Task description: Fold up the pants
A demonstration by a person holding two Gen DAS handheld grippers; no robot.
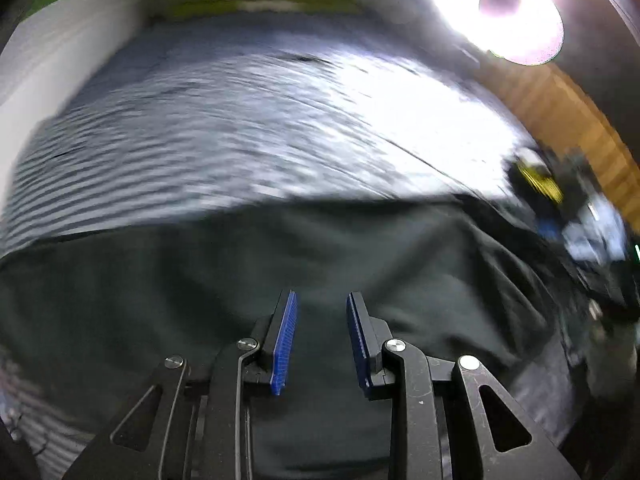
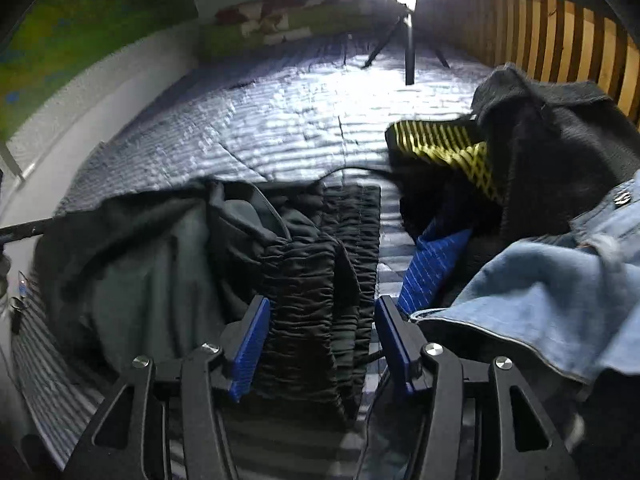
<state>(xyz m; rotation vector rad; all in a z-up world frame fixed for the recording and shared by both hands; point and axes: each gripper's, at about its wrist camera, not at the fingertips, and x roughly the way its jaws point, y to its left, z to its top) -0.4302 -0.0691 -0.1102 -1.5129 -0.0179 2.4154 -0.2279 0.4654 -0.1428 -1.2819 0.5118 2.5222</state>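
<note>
Dark green-grey pants (image 1: 280, 264) lie spread on a striped blue-grey bedspread (image 1: 240, 128). In the blurred left wrist view my left gripper (image 1: 322, 300) hovers over the flat cloth, jaws open, nothing between the blue pads. The right wrist view shows the same pants (image 2: 160, 264) crumpled, with their dark gathered elastic waistband (image 2: 308, 288) running between the spread fingers of my right gripper (image 2: 320, 312). That gripper is open around the waistband, with gaps beside each pad.
A heap of other clothes lies at the right: a light blue denim piece (image 2: 540, 300), a black garment (image 2: 560, 152), a yellow-black striped one (image 2: 448, 144), a blue striped one (image 2: 432, 264). A ring light on a tripod (image 2: 408, 20) stands at the bed's far end. A slatted wooden wall (image 2: 560, 32) is at right.
</note>
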